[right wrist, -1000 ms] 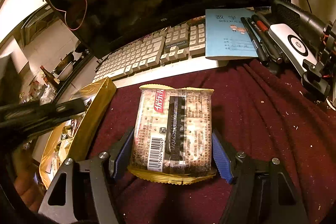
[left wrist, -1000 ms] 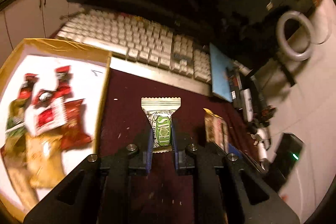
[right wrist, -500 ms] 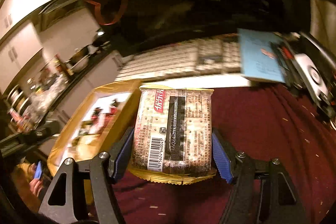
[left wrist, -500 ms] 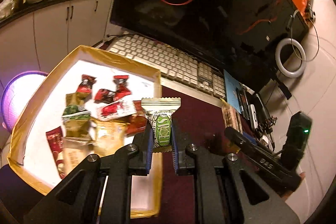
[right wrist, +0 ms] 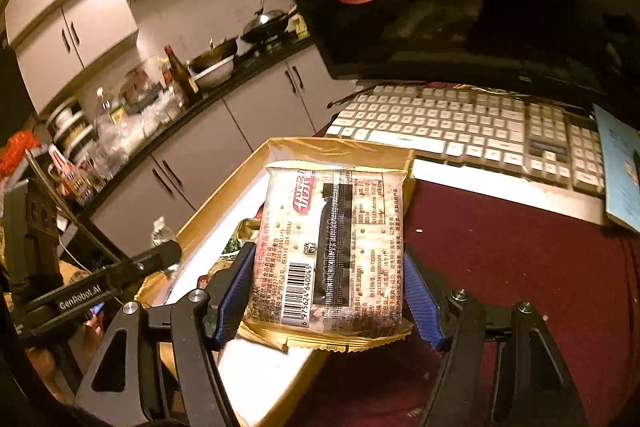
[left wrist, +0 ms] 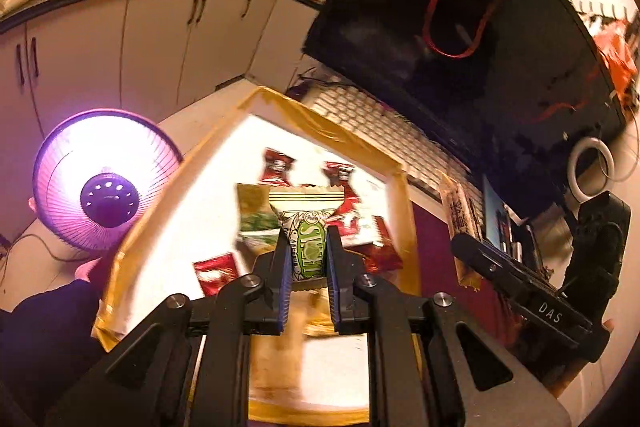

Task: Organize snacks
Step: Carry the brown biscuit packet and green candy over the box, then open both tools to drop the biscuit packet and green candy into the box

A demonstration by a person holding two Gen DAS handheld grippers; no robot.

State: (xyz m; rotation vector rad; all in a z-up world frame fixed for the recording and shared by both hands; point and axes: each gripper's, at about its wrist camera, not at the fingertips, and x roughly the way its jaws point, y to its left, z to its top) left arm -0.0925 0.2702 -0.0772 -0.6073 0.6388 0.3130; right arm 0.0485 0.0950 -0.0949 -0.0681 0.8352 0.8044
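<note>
the left hand-held gripper (left wrist: 307,259) is clamped on a small green-and-cream candy (left wrist: 307,227), its blue pads pinching the wrapper's narrow waist so the crimped top fans out above them. it hangs over the box (left wrist: 394,167), a shallow gold-rimmed tray with a white floor, and the candy sits in front of the pile of snacks (left wrist: 276,167) there: red packets toward 12 and 3 o'clock of the candy, a green-printed one at 9 o'clock, a red one at 7 o'clock. much of the pile is blurred. the right hand-held gripper (right wrist: 330,291) is clamped wide on a cracker pack (right wrist: 332,247), a clear wrapper with gold crimped ends, a barcode at its lower left and a dark band down the middle; the pads press its two long sides. the pack is held above the box's right rim (right wrist: 340,145), partly over the white floor and partly over the dark red cloth (right wrist: 520,267) on the table. in the right view the left gripper's body shows at 9 o'clock, and a white keyboard (right wrist: 460,123) lies at 1 o'clock beyond the box, with a blue booklet (right wrist: 620,167) at 3 o'clock. in the left view the right gripper's body shows at 3 o'clock with the pack's edge near it, a glowing purple heater (left wrist: 108,187) stands at 9 o'clock, and a dark monitor (left wrist: 460,27) rises at 1 o'clock.
</note>
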